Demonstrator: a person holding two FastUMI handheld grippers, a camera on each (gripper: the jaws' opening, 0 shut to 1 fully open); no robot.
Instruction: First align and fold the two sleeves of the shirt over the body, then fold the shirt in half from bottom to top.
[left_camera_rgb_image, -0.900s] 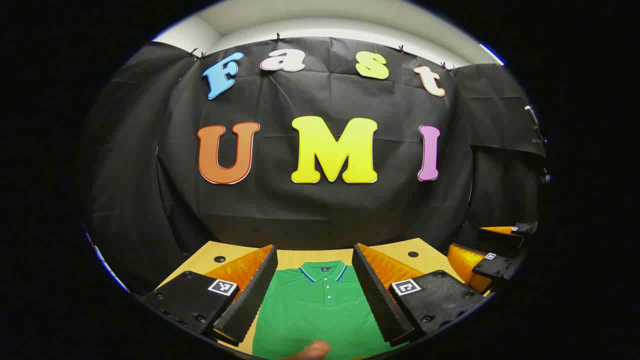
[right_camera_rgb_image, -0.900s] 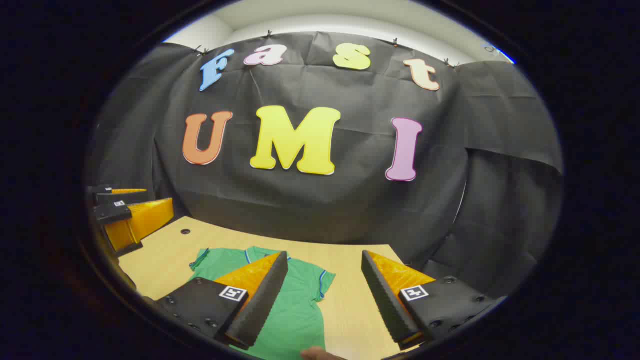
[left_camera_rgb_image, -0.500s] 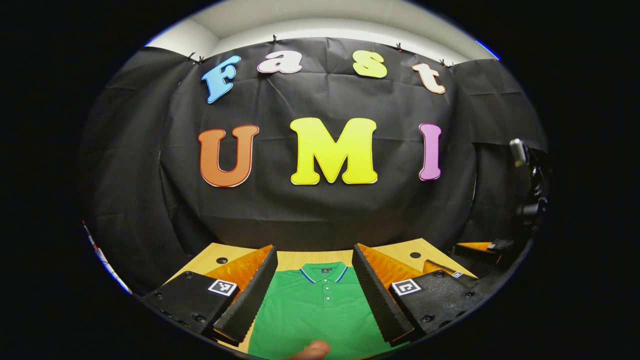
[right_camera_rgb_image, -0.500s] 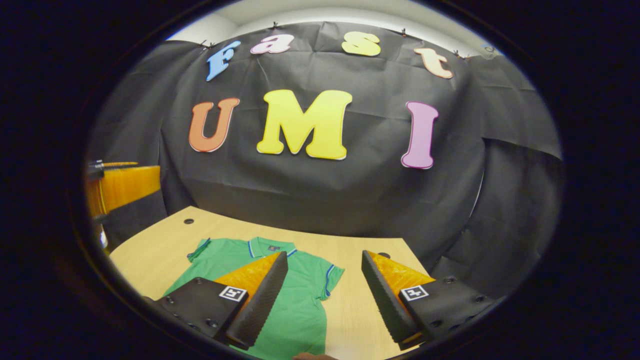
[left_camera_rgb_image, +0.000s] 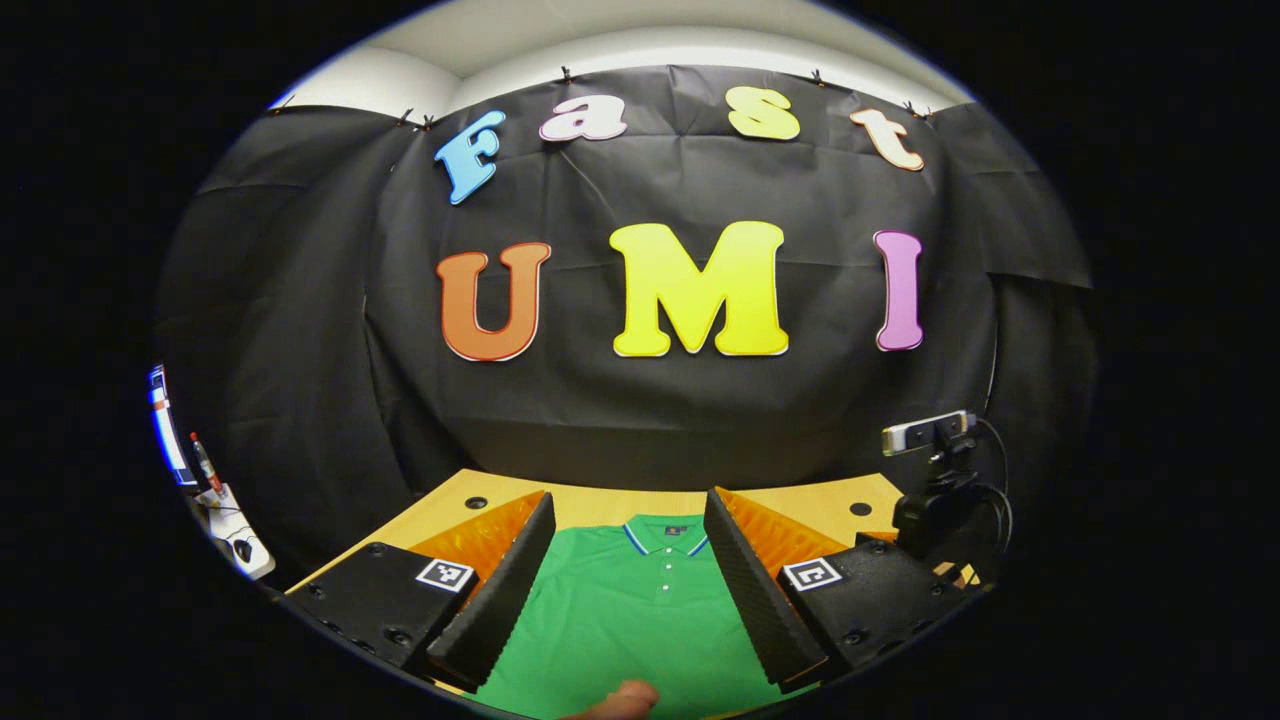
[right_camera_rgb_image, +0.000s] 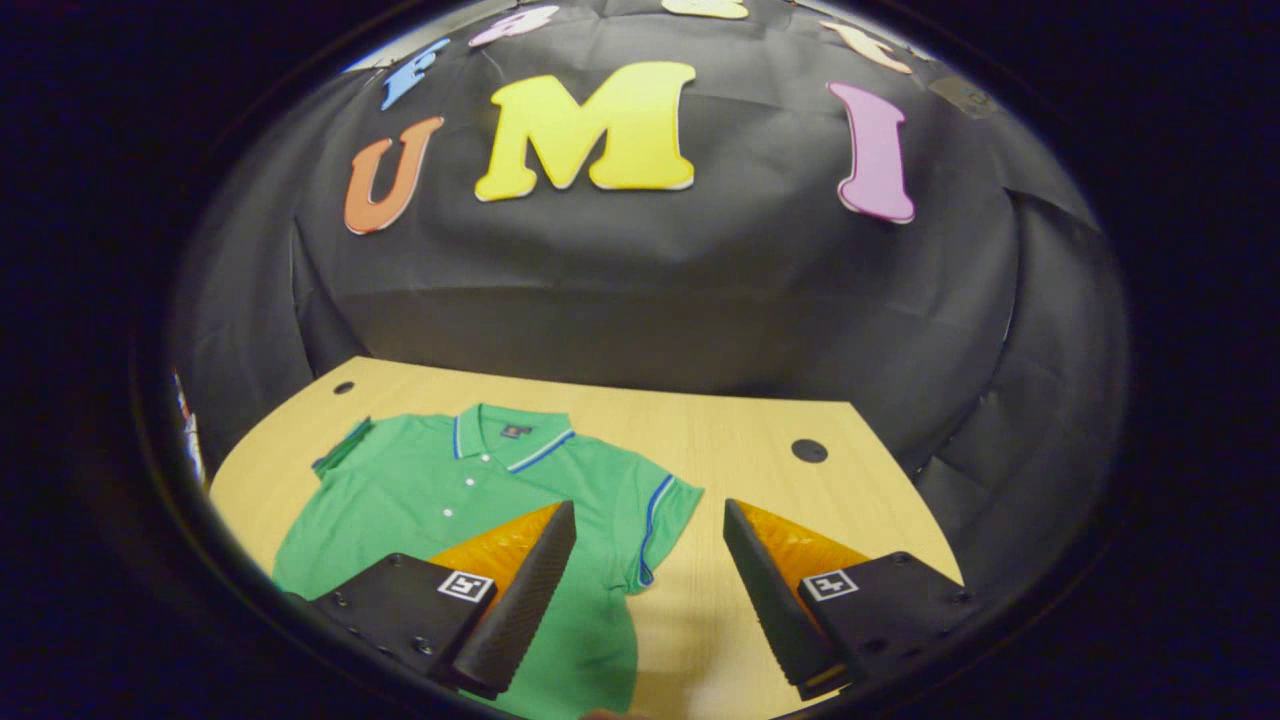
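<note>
**Green polo shirt, unfolded, on wooden table**

Shirt (right_camera_rgb_image: 440, 500): flat on the table (right_camera_rgb_image: 760, 440), collar toward the black cloth wall, both short sleeves spread out.
Left gripper (left_camera_rgb_image: 628, 580): fingers wide apart, above the shirt's chest, holding nothing.
Right gripper (right_camera_rgb_image: 650, 590): fingers wide apart, empty, above the shirt's right sleeve (right_camera_rgb_image: 665, 520).
Camera on stand (left_camera_rgb_image: 930, 440): at the table's right edge.

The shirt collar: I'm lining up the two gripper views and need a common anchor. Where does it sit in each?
Left gripper view: the shirt collar sits low at centre, between that gripper's two fingers, at the far end of the green shirt.
Right gripper view: the collar sits left of centre, beyond the fingers.
Shared landmark: the round hole in the wooden table, right of the collar.
</note>
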